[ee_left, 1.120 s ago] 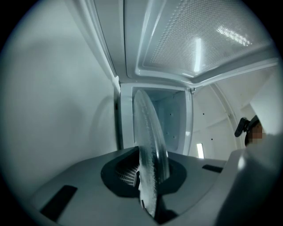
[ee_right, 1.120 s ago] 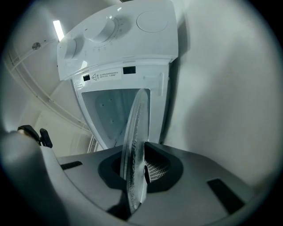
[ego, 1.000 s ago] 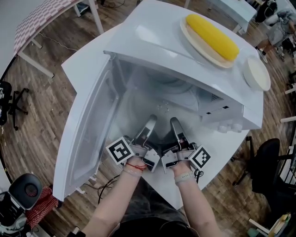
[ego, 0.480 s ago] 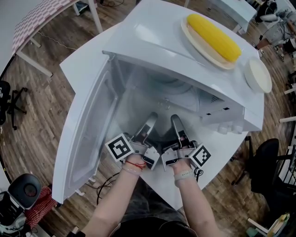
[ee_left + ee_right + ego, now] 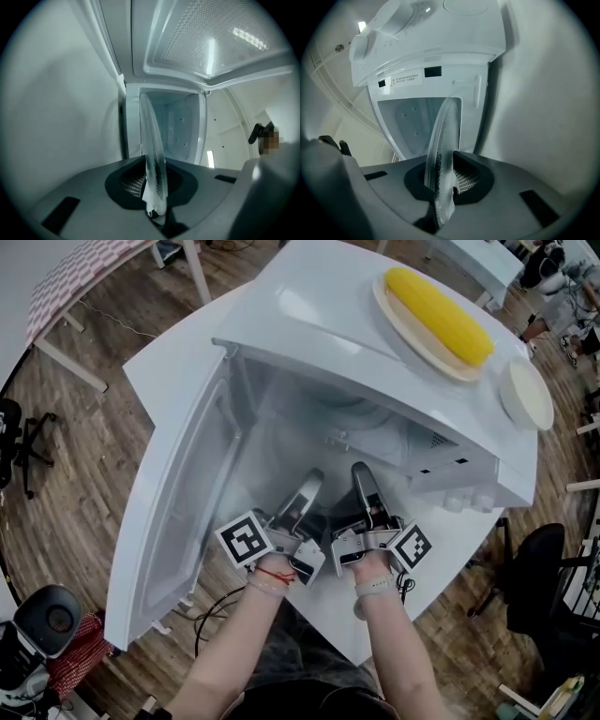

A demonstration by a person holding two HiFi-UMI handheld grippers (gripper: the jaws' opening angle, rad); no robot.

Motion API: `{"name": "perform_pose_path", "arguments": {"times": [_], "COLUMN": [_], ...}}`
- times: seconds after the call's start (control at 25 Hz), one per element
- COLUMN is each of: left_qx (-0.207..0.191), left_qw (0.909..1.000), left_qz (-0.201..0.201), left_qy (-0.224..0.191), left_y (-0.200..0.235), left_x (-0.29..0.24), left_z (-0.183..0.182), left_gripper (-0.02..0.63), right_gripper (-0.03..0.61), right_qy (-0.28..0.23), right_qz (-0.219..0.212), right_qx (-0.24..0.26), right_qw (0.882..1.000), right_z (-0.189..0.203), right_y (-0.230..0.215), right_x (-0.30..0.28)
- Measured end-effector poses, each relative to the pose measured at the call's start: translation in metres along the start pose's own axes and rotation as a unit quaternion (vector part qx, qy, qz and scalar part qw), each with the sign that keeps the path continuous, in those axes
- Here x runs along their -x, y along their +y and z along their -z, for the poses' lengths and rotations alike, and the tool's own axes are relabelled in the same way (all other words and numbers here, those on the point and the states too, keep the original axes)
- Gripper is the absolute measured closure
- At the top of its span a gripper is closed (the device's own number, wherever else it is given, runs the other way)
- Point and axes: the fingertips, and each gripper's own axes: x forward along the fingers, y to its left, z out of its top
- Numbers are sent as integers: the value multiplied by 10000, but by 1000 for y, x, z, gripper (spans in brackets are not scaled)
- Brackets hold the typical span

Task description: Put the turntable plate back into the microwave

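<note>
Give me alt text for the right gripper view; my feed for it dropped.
The right gripper is clamped on the rim of the clear glass turntable plate, which is seen edge-on and points toward the open cavity of the white microwave ahead. A control knob shows at the upper left.

A yellow corn cob [image 5: 439,304] is laid along a pale oval plate [image 5: 398,320], and a small round white dish [image 5: 525,395] is set near it. The white worktop [image 5: 169,371] is surrounded by wooden floor [image 5: 75,474]. A black chair [image 5: 548,568] is seen at the right, a red cloth [image 5: 80,662] at the lower left.
</note>
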Motion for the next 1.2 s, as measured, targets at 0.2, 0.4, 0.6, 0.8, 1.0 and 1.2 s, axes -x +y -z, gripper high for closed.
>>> {"name": "perform_pose_path", "arguments": {"times": [0.2,0.4,0.6,0.8,1.0,1.2], "left_qx": [19,115,202,263,349,381], "left_qw": [10000,9999,9998,9996,9993,9992], "left_qz": [2,-33,-31,-38,-14,-7], "left_qy": [47,-21,-46,-71,-102,-107], "left_y": [0,3,3,2,1,1], "left_x": [0,0,1,0,0,0], "left_z": [1,1,0,0,0,0], "left_gripper": [578,578,578,580,580,580], "right_gripper": [537,537,537,536,535,534], "right_qy": [-7,110,276,332,410,411], "right_qz": [56,80,152,201,203,152], "right_qx": [-12,36,291,309,279,110], "right_qw": [10000,9999,9991,9988,9986,9990], "right_z": [-3,-2,-1,0,4,8], "right_y": [-2,-2,-1,0,3,4], "right_x": [-4,-6,-6,3,18,29]}}
